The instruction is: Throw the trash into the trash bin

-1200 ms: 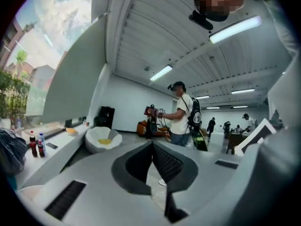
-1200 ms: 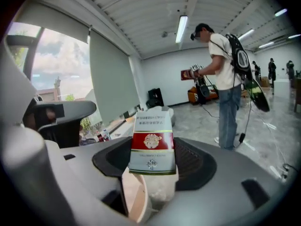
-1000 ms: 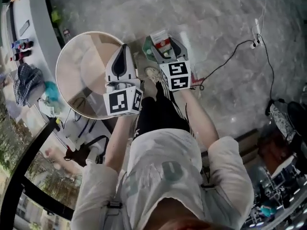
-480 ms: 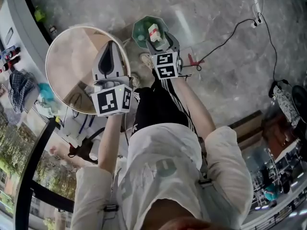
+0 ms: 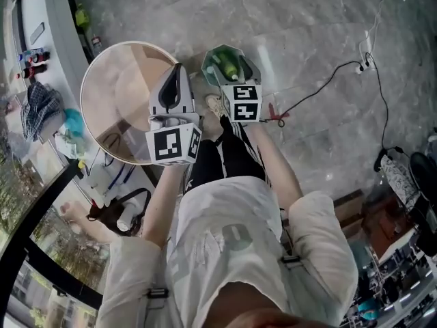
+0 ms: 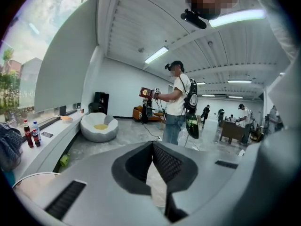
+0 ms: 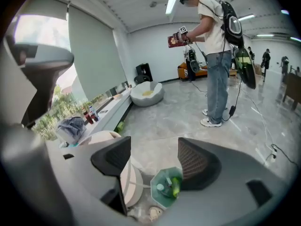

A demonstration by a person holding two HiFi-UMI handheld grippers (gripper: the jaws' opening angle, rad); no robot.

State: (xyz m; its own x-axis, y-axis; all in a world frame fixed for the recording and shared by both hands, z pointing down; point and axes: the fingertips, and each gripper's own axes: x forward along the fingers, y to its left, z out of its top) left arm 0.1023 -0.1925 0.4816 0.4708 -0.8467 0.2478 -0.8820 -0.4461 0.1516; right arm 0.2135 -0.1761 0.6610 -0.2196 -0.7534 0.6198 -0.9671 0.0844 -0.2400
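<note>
**Right gripper wide open over the trash bin**

Head view first: the person stands over a grey stone floor. The left gripper (image 5: 179,70) hovers above the edge of a round table (image 5: 113,98), its jaws drawn to a point. The right gripper (image 5: 235,75) hangs directly over the green trash bin (image 5: 208,59), which stands on the floor just beside the table. A green bottle (image 5: 231,67) lies inside the bin.

On to the left gripper view: the left gripper (image 6: 153,147) is clenched, tips meeting, with nothing caught between them. Beyond it, another person (image 6: 178,102) stands in the open room.

Now the right gripper view: the right gripper (image 7: 153,149) is released. Its jaws have just been opening and nothing sits between the pads. Through the gap, down below, there's the trash bin (image 7: 157,199), with the green bottle (image 7: 175,186) resting in it next to a paler item. The round table (image 7: 129,185) shows just left of the bin.
</note>
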